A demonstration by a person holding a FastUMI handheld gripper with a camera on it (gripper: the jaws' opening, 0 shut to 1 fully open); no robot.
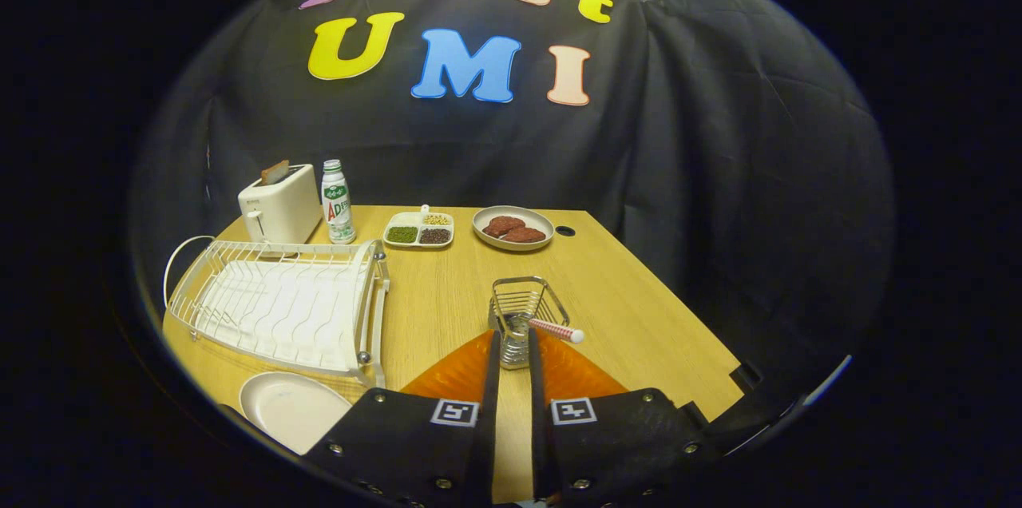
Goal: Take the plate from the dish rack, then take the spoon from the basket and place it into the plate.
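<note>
We face a booth hung with black cloth (718,172), and in front of it a light wooden table (639,308) fills the near ground. On the left of the table we see the white wire dish rack (279,304), its slots bare, with a white cable looping beside its far left corner. Behind the rack, at the far left, stands a white toaster (279,204) with a slice of toast poking up from its slot, and just to the right of it a white bottle (338,200) stands upright. Near us, just in front of the rack, a pale round plate (287,408) lies flat on the table, left of the gripper. Along the far edge we find a shallow bowl (512,228) holding dark reddish patties, and to the left of it a small divided tray (418,229) with green, dark and yellowish contents. Close ahead sits the small wire basket (523,308), with the spoon (551,327) leaning in it, its pale handle end sticking out to the right over the rim. Our gripper (513,348) is held narrow, its fingers a slim gap apart with their tips on either side of the metal piece at the basket's near end; we cannot tell whether they actually press on it.
</note>
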